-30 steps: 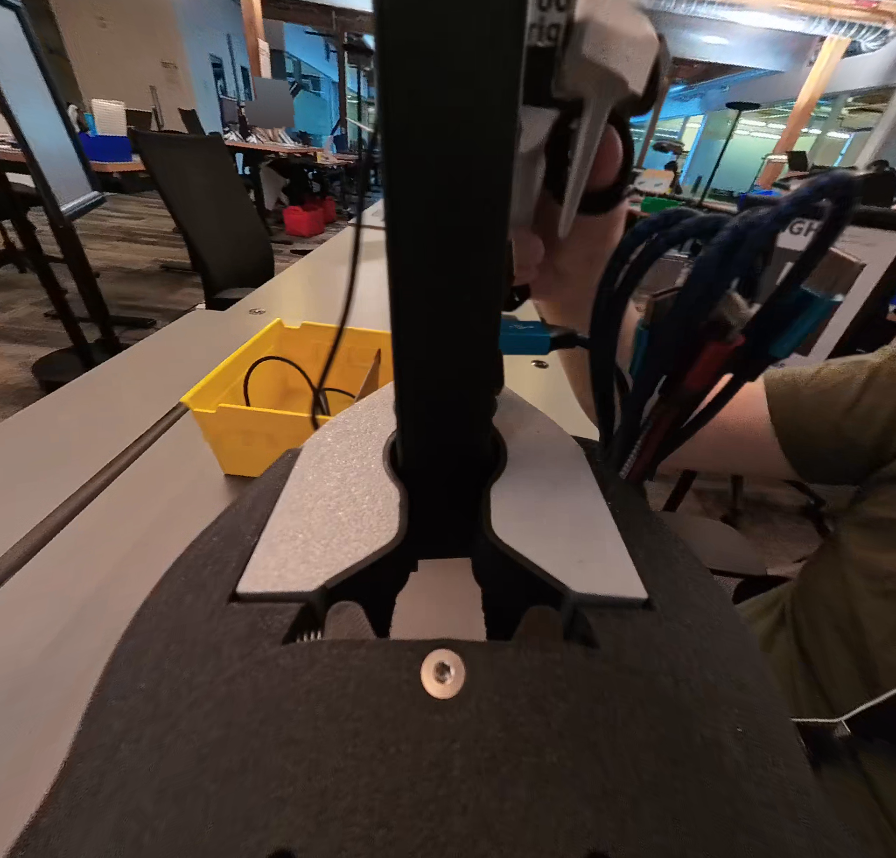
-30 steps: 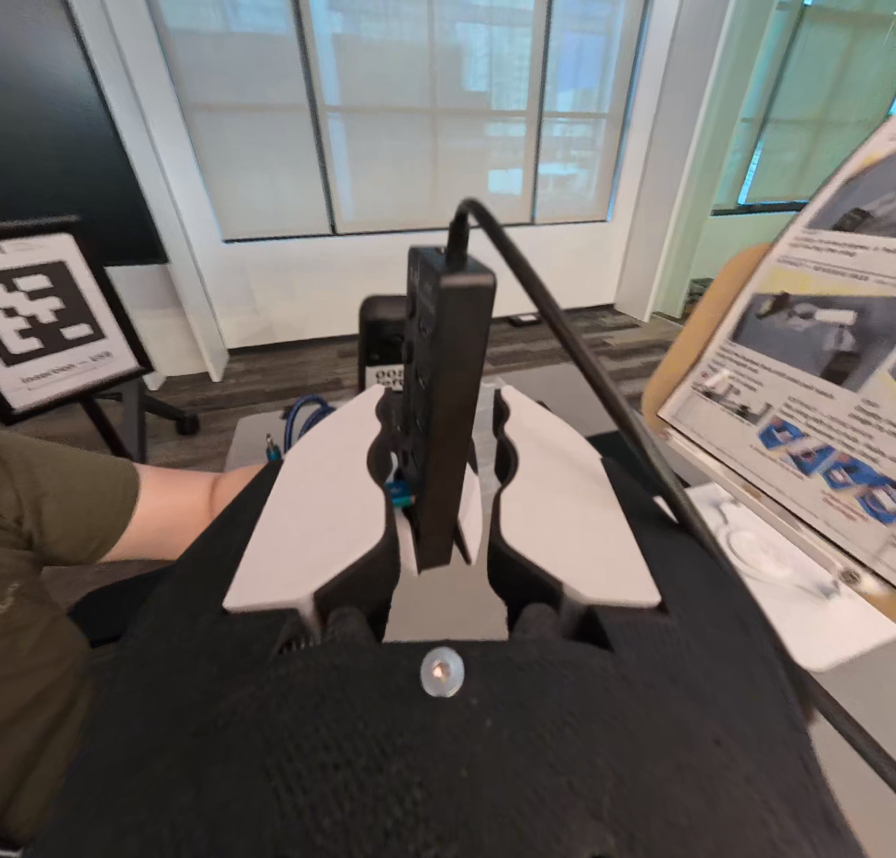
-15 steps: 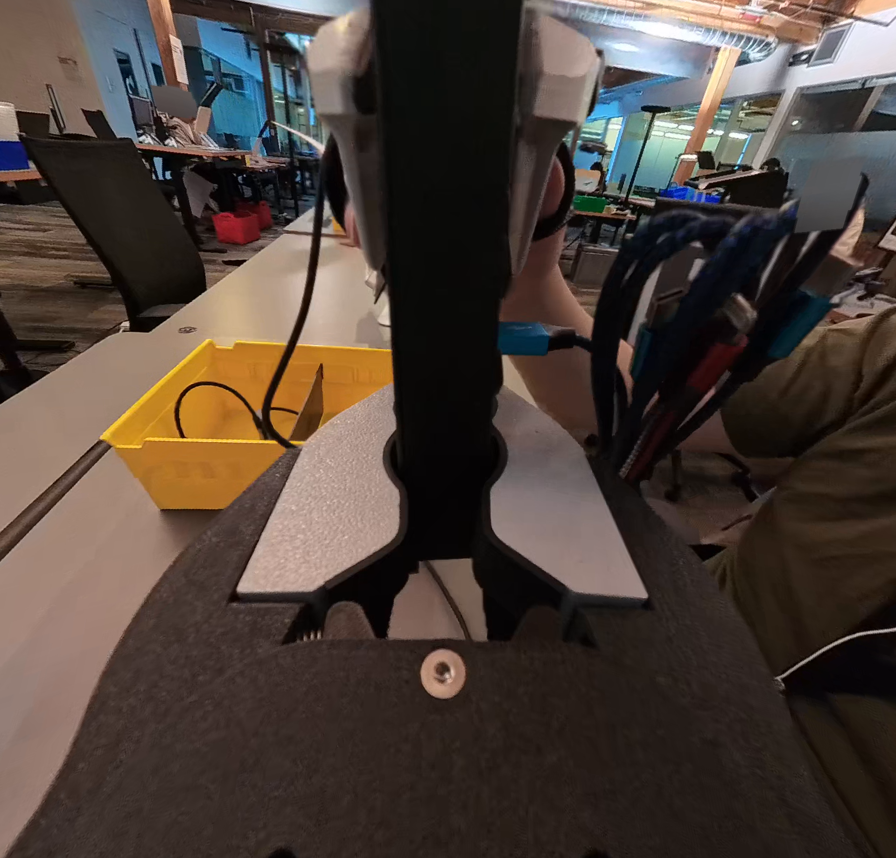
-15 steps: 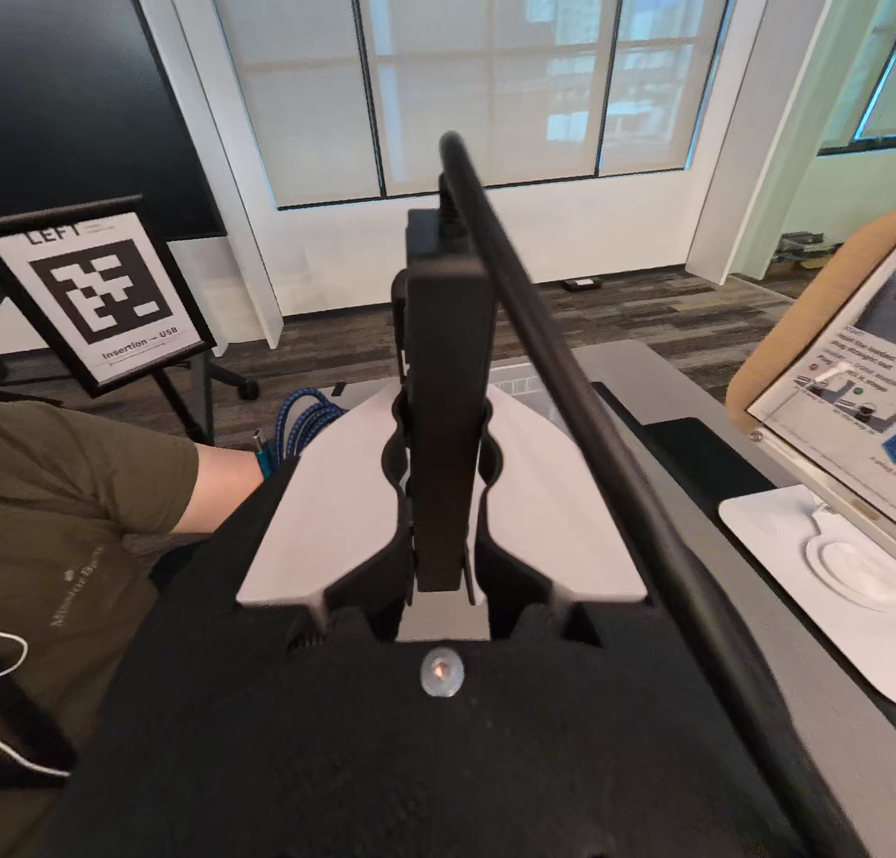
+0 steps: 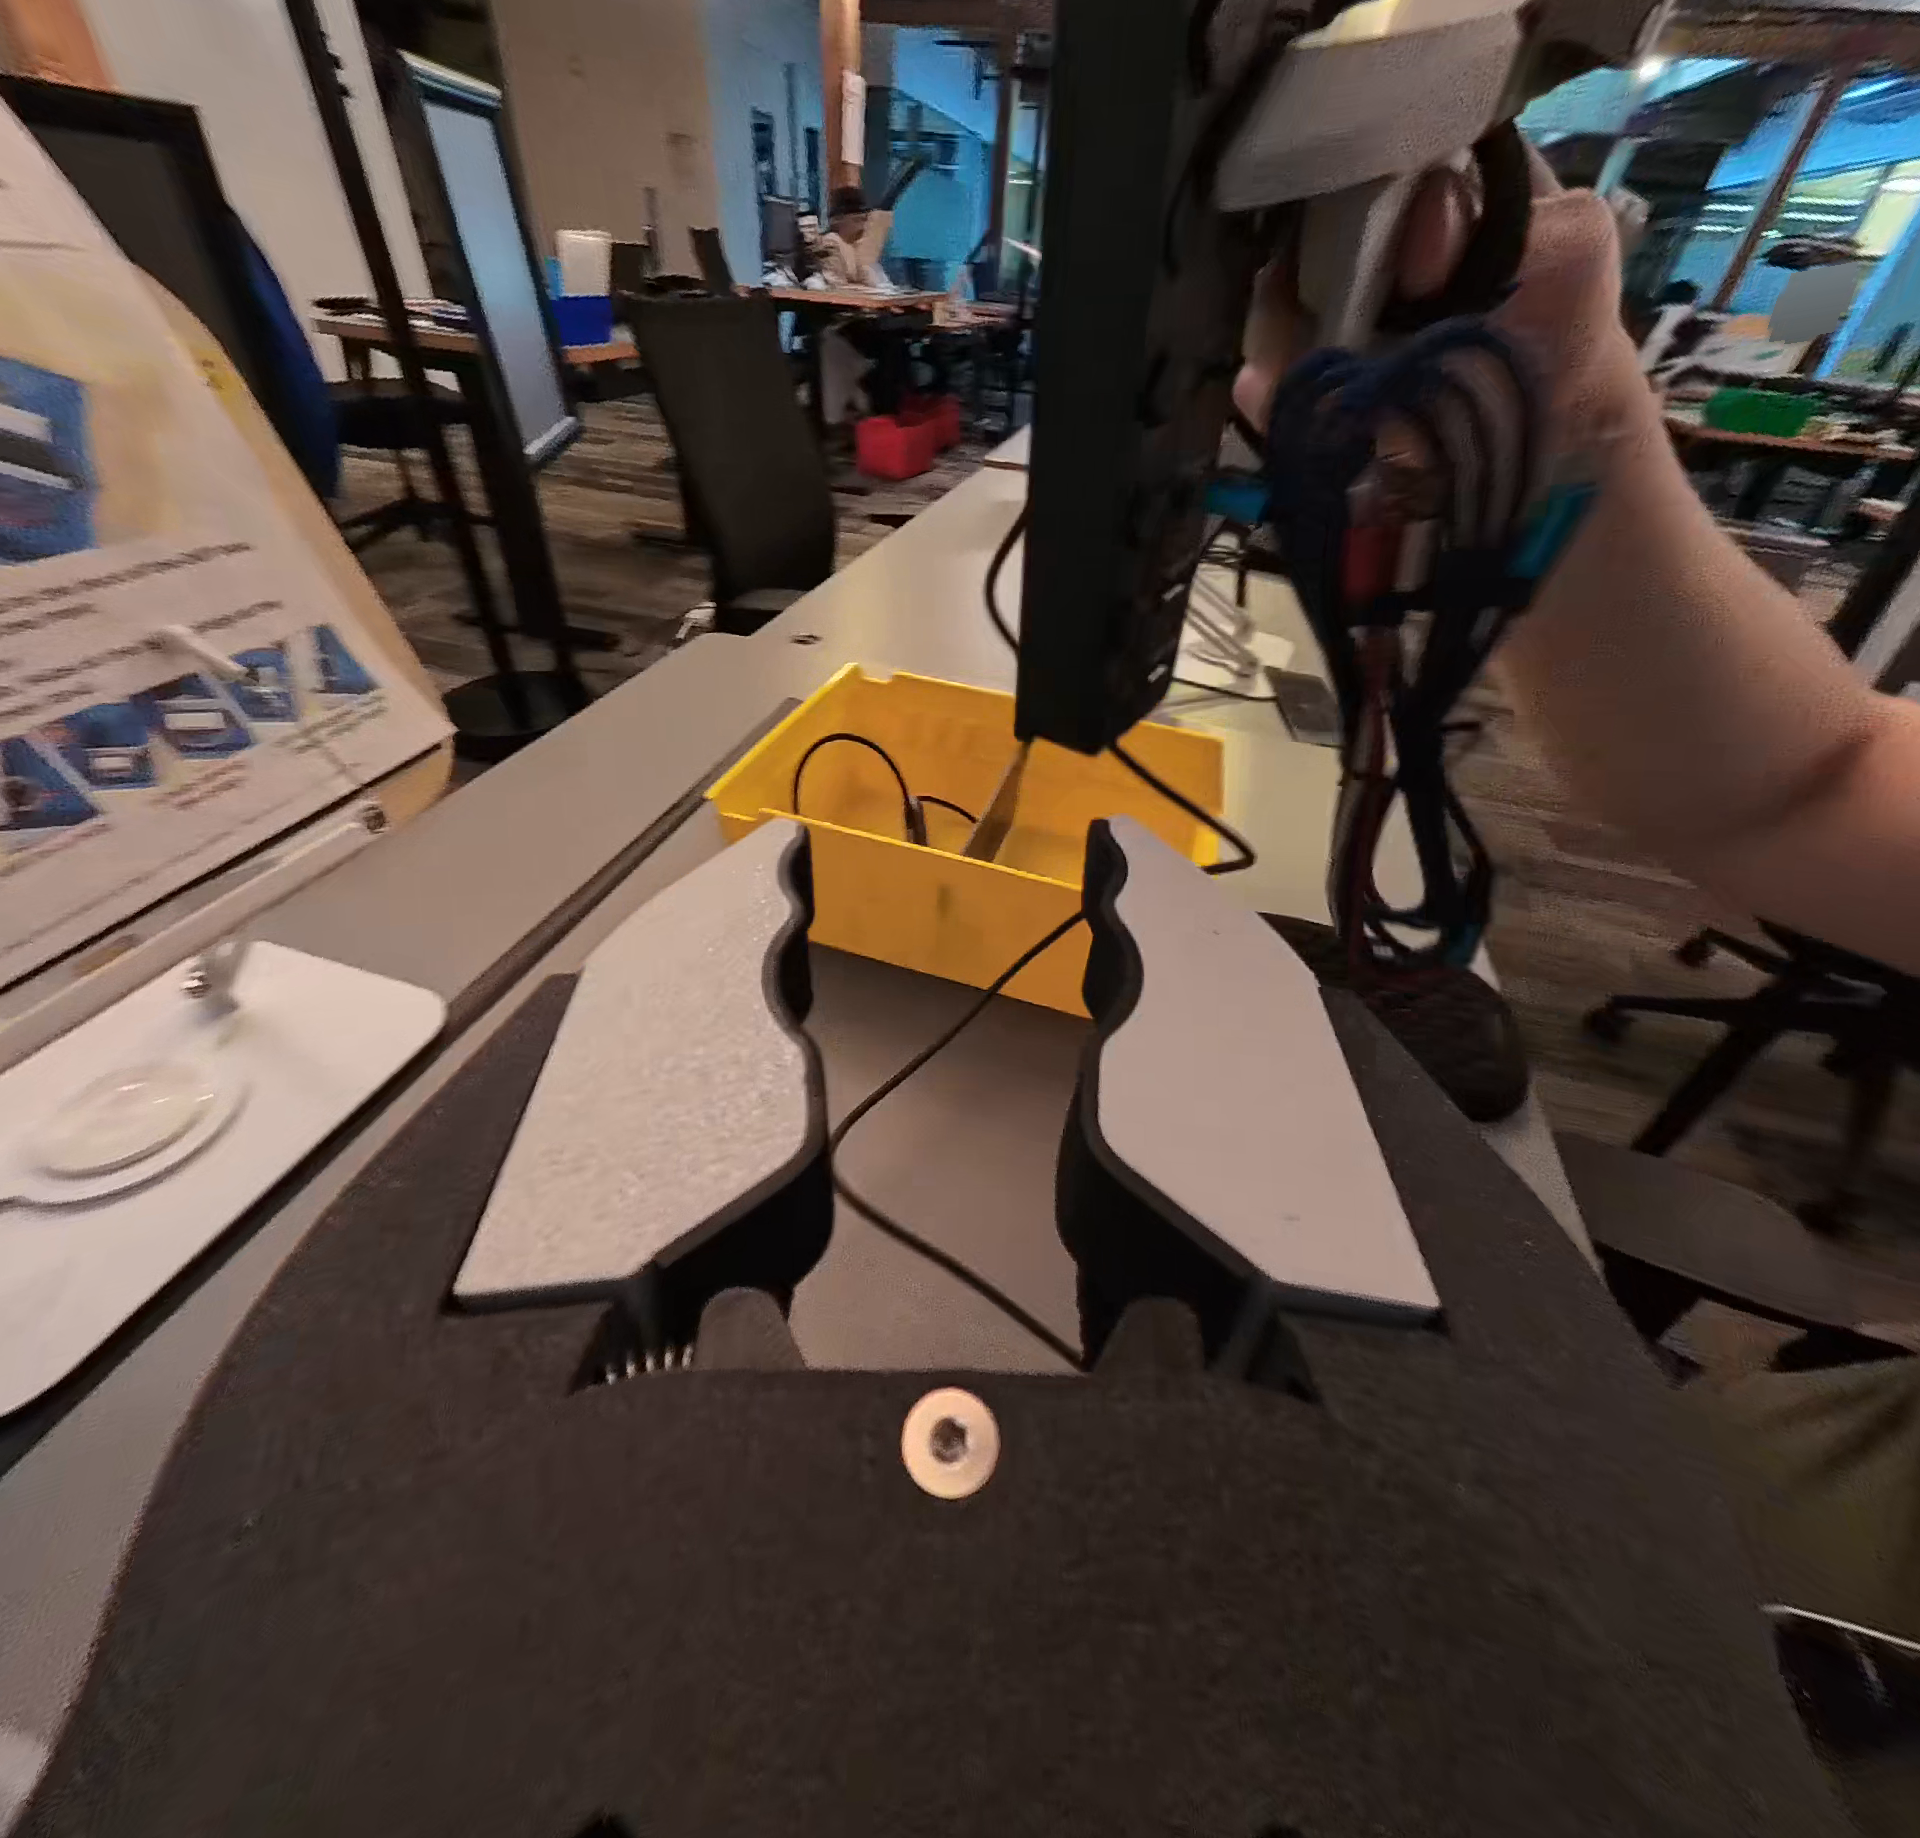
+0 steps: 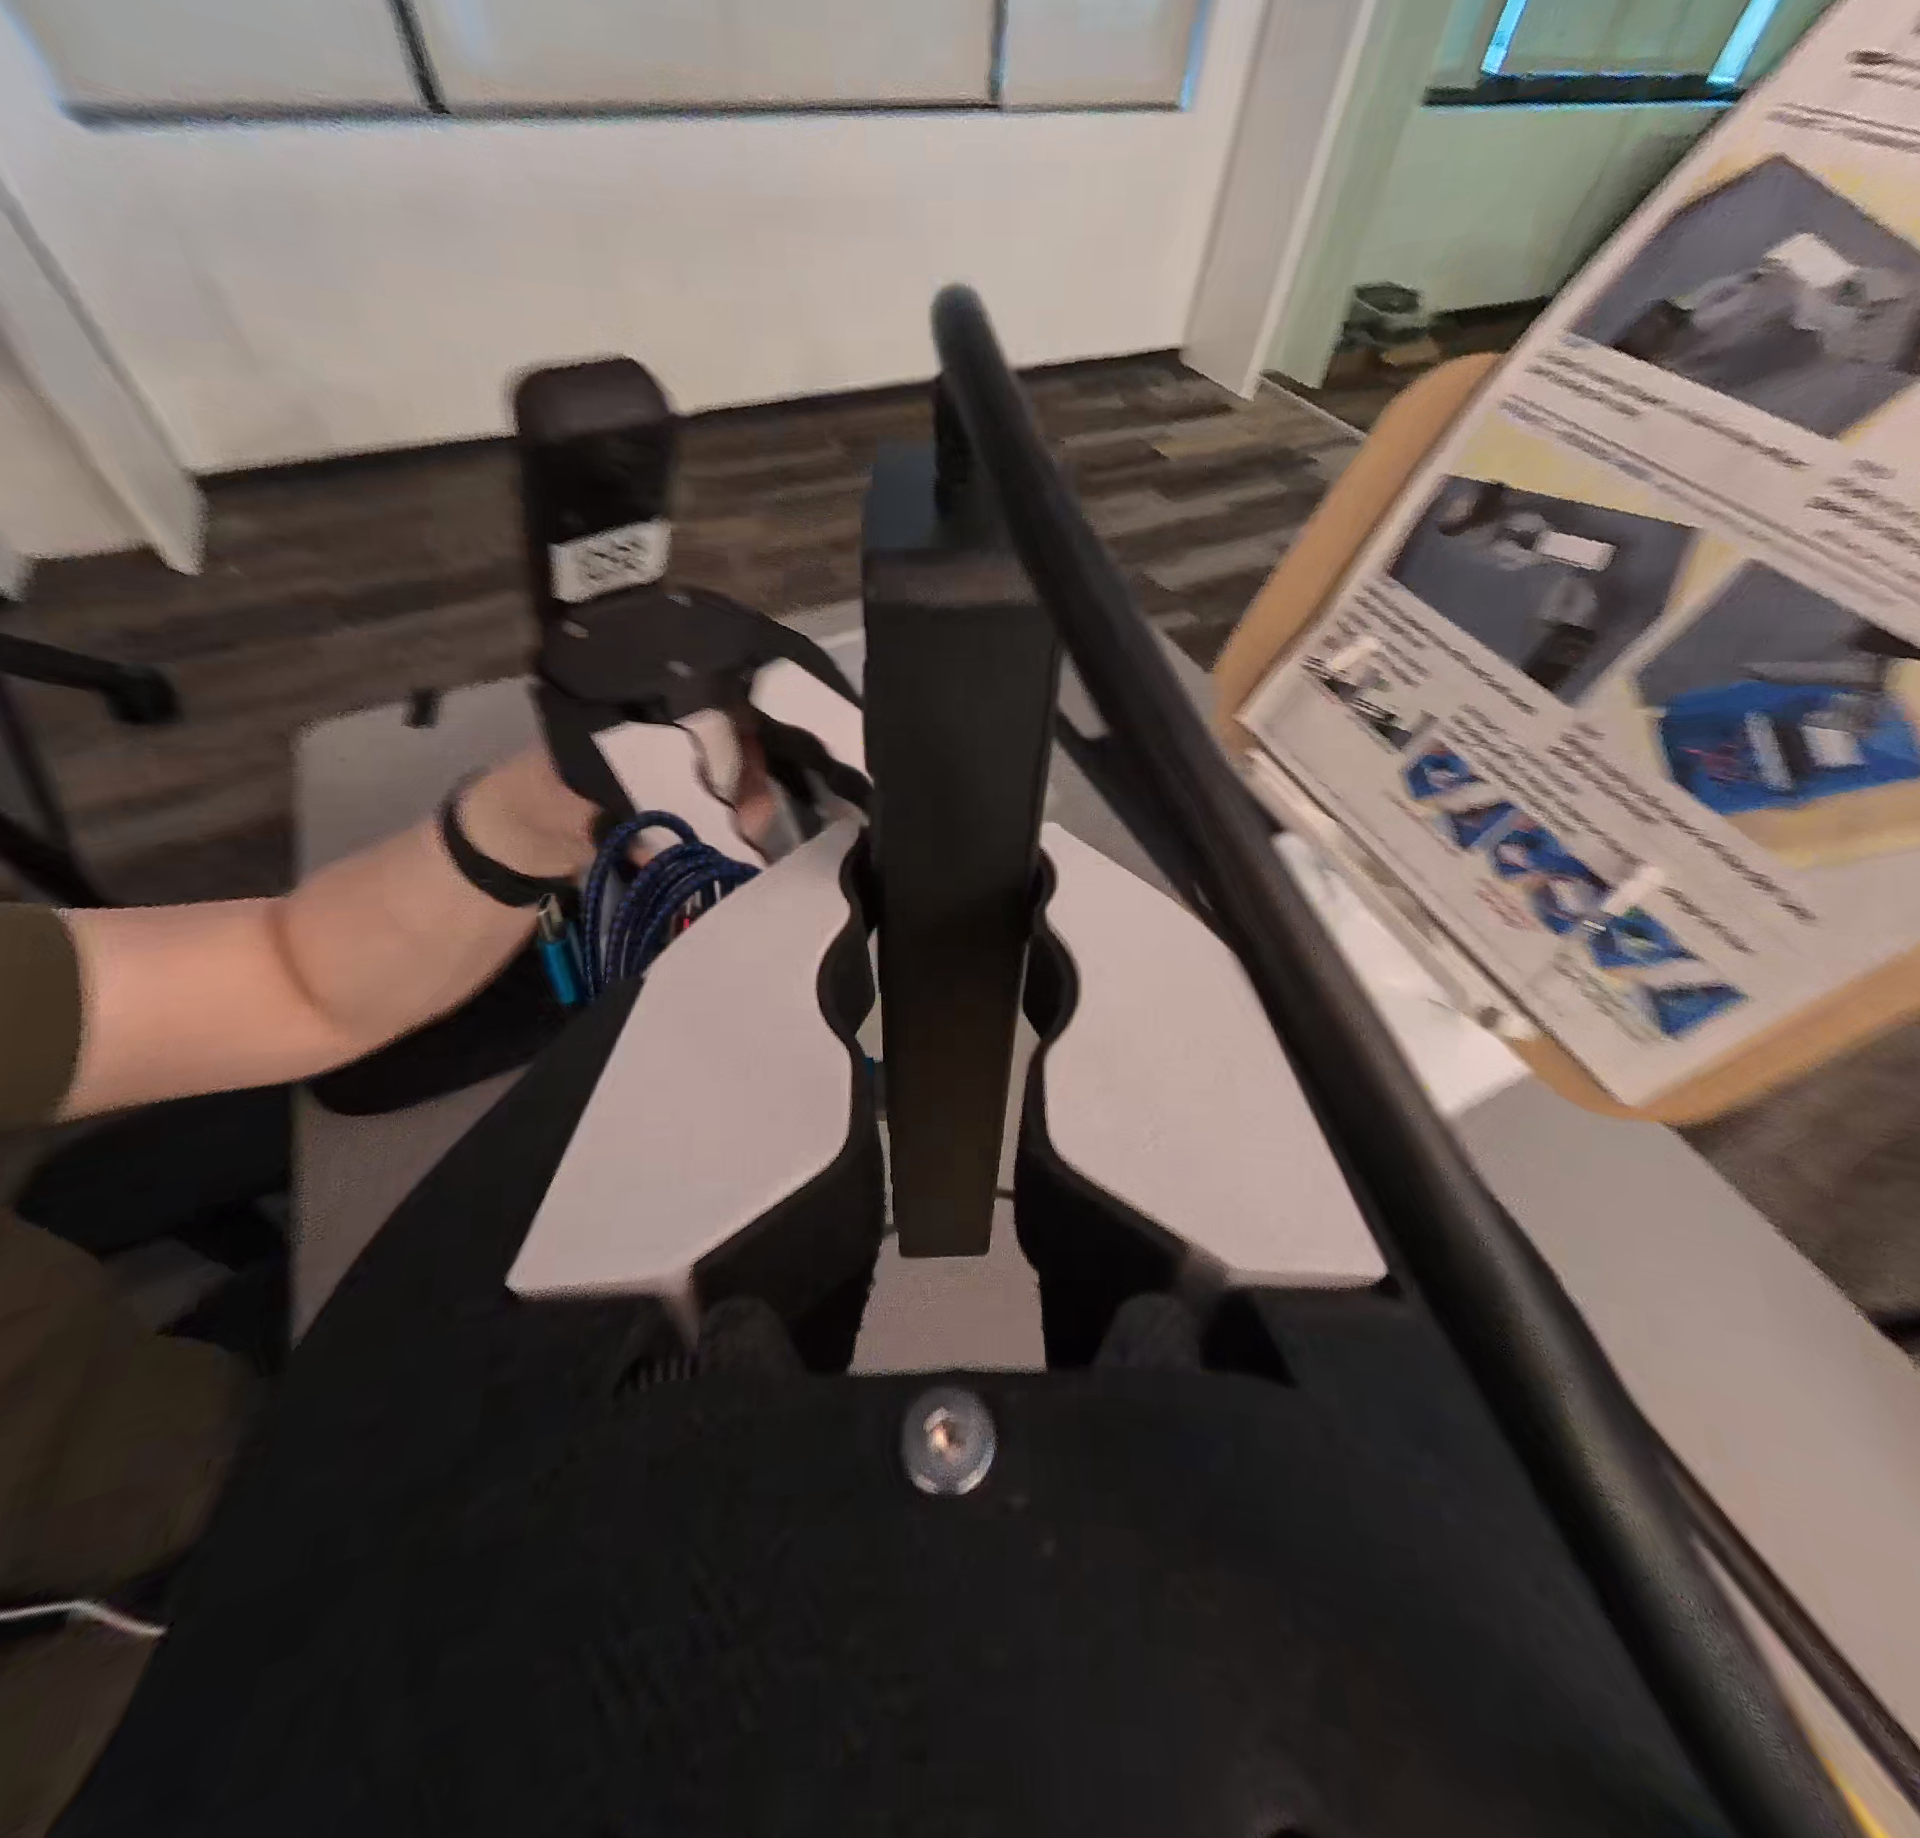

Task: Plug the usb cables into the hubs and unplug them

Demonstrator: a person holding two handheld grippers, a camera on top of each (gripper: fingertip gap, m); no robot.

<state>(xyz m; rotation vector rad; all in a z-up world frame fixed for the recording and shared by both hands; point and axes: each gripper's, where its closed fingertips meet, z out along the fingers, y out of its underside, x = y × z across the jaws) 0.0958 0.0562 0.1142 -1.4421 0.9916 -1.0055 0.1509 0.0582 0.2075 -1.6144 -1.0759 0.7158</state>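
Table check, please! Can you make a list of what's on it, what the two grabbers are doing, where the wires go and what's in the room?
Surface: grey table, partly bare.
Job's things: black hub, upright above the yellow bin; bundle of USB cables hanging by the right hand.
Clutter: picture board on a white stand.
Grippers: left gripper open, holding nothing; right gripper shut on the hub.
Cables: thin black cable runs between the left fingers; thick cable leaves the hub's top.
Surroundings: office with chairs, desks and windows.
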